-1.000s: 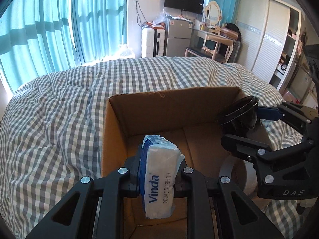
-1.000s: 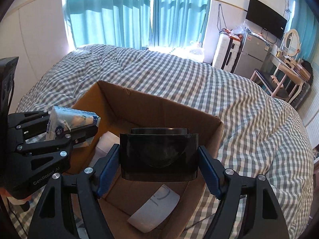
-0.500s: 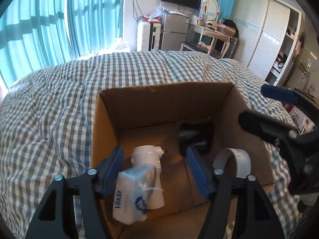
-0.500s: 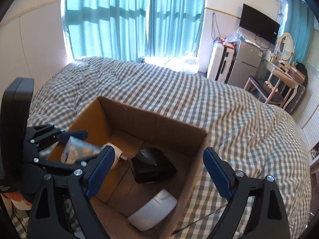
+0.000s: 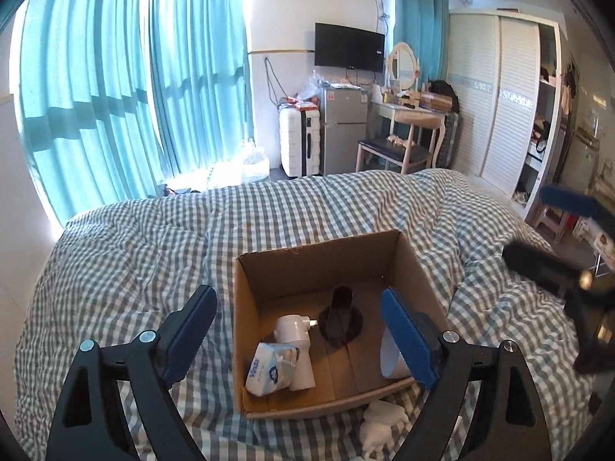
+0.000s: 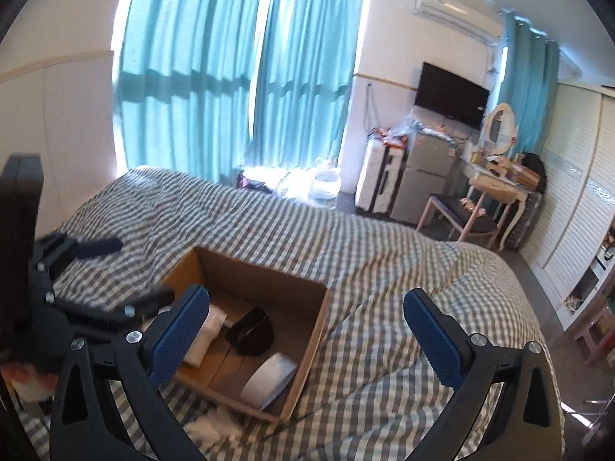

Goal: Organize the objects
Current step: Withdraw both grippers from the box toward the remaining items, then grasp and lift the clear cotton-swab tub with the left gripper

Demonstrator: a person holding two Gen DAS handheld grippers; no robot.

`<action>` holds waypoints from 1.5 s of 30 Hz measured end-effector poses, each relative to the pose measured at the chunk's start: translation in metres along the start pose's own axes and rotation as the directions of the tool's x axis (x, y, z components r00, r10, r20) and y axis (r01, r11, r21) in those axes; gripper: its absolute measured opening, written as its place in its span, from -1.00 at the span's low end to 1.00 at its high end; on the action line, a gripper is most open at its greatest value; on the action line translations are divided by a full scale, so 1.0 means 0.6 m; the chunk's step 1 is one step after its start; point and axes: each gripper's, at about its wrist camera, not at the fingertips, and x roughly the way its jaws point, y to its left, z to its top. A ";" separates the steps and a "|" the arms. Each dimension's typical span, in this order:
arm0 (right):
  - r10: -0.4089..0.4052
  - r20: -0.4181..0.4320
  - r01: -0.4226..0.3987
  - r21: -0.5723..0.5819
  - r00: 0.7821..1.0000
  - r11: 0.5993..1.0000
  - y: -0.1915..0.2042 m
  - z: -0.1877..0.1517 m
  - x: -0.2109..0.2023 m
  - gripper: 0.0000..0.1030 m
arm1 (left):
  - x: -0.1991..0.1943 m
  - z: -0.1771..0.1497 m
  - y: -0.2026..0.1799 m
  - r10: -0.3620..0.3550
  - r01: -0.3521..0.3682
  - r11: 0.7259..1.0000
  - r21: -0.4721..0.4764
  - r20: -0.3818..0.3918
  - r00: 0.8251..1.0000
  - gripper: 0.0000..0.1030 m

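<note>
Both claws gape, holding nothing: left claw [image 5: 298,330] & right claw [image 6: 305,330] above the bed [image 5: 127,253]. Tissue pack [image 5: 271,368], black dish [image 5: 342,317] (tilted) lie inside the cardboard box [image 5: 319,261].

A bed covered by a rumpled grey-and-white checked duvet [image 5: 146,269] [image 6: 384,269] carries everything here. 1 open cardboard box [image 5: 246,330] [image 6: 307,349] sits directly on the duvet, its 4 walls upright and its flaps not visible. Just beside the box's near wall a small crumpled white thing [image 5: 380,426] lies on the fabric, its form too unclear to name, and a white fluffy patch [image 6: 209,428] shows at the same near edge in the right wrist view, possibly the same thing.
</note>
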 end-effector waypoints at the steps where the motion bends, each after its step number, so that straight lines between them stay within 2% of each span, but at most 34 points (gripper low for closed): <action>1: 0.024 -0.013 -0.024 0.012 1.000 1.000 0.001 -0.006 -0.002 0.98 | -0.011 -0.003 0.000 0.007 -0.007 1.000 -0.005 0.004 1.000 0.75; 3: 0.064 -0.035 -0.062 0.064 0.997 0.996 -0.006 -0.025 -0.007 0.98 | -0.029 -0.010 0.002 0.021 -0.021 1.000 -0.015 0.003 1.000 0.75; 6: 0.078 -0.087 -0.068 0.116 0.993 0.991 -0.013 -0.051 -0.008 0.98 | -0.046 -0.028 0.002 0.028 -0.029 0.999 -0.029 -0.016 0.999 0.75; 11: -0.008 -0.098 0.011 0.035 0.995 0.999 -0.001 -0.091 -0.027 0.98 | -0.059 -0.082 -0.003 0.075 -0.079 0.995 -0.056 -0.074 0.994 0.75; 15: -0.014 -0.124 0.014 -0.001 0.992 1.000 0.007 -0.131 -0.042 0.98 | -0.068 -0.136 -0.002 0.122 -0.135 0.983 -0.127 -0.099 0.988 0.75; 20: -0.024 -0.172 0.021 -0.020 0.985 1.000 0.020 -0.185 -0.050 0.98 | -0.081 -0.203 -0.012 0.085 -0.112 0.976 -0.189 -0.148 0.985 0.75; 23: -0.035 -0.218 0.031 -0.023 0.975 0.999 0.028 -0.216 -0.051 0.98 | -0.081 -0.248 -0.030 0.093 -0.130 0.968 -0.215 -0.176 0.980 0.75; 27: -0.030 -0.256 0.025 -0.025 0.966 0.999 0.035 -0.248 -0.046 0.98 | -0.047 -0.300 -0.060 0.028 -0.088 0.976 -0.200 -0.286 0.958 0.75; 29: -0.041 -0.274 0.034 -0.029 0.961 0.999 0.033 -0.258 -0.039 0.97 | -0.033 -0.323 -0.076 -0.035 -0.036 0.978 -0.204 -0.332 0.943 0.75; 31: -0.056 -0.286 0.052 -0.020 0.957 0.998 0.026 -0.265 -0.032 0.98 | -0.025 -0.335 -0.087 -0.058 -0.012 0.981 -0.193 -0.357 0.932 0.75; 34: -0.034 -0.305 0.042 0.020 0.952 0.999 0.016 -0.273 -0.022 0.98 | -0.016 -0.348 -0.096 -0.102 0.030 0.982 -0.187 -0.387 0.916 0.75; 39: -0.025 -0.324 0.038 0.034 0.946 0.999 0.014 -0.283 -0.009 0.97 | -0.003 -0.358 -0.099 -0.158 0.078 0.975 -0.208 -0.402 0.902 0.75; 42: -0.019 -0.331 0.034 0.039 0.943 0.999 0.016 -0.285 -0.003 0.97 | 0.012 -0.362 -0.108 -0.187 0.109 0.974 -0.197 -0.437 0.880 0.75; 44: -0.016 -0.332 0.033 0.045 0.943 0.998 0.018 -0.285 -0.001 0.97 | 0.025 -0.371 -0.125 -0.203 0.141 0.976 -0.163 -0.472 0.858 0.71; 45: -0.015 -0.332 0.032 0.046 0.943 0.998 0.019 -0.285 -0.001 0.97 | 0.028 -0.375 -0.131 -0.195 0.141 0.979 -0.147 -0.472 0.860 0.67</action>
